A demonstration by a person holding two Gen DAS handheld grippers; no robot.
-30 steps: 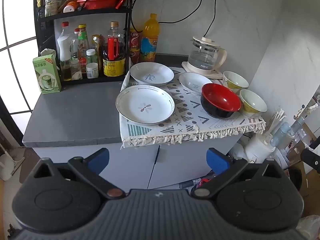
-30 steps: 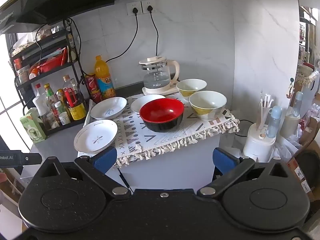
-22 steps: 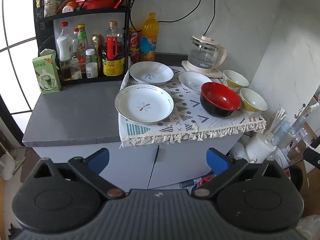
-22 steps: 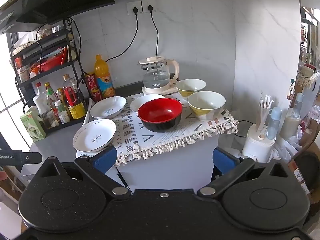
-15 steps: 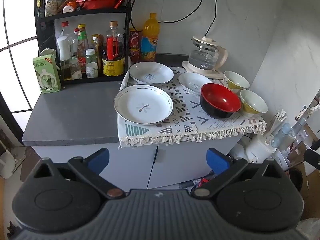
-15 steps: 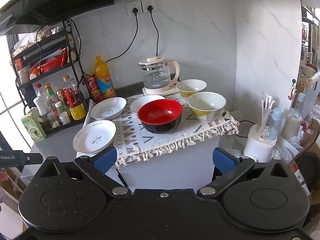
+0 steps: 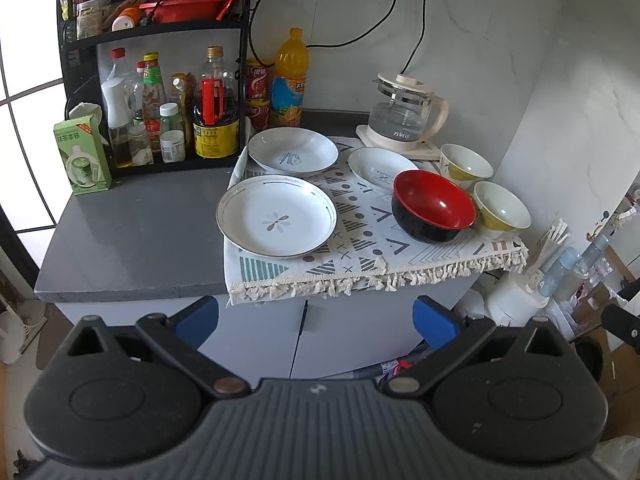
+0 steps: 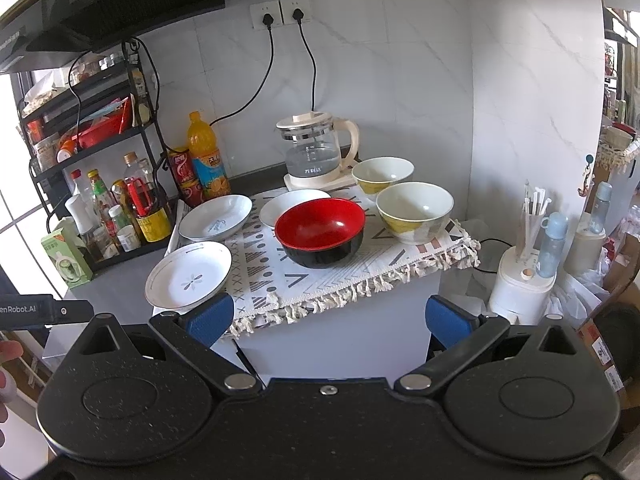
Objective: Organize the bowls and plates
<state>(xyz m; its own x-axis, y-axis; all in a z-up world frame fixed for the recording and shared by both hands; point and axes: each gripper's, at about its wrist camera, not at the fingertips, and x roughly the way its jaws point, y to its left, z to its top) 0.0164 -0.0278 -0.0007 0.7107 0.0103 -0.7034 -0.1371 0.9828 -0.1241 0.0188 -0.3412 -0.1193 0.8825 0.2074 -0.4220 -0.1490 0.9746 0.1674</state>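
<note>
1. On the patterned cloth covering the right part of the grey counter, six dishes are sitting: flower plate at the front left, fish plate behind it, small white dish beside the red bowl.
2. Two yellow-patterned bowls are standing at the right: near bowl, far bowl, just in front of the glass kettle.
3. Left gripper is hovering short of the counter edge, fingers spread wide, holding nothing.
4. Right gripper is likewise hanging back, blue fingers wide apart, empty.
5. Bottle rack is standing at the back left.
</note>
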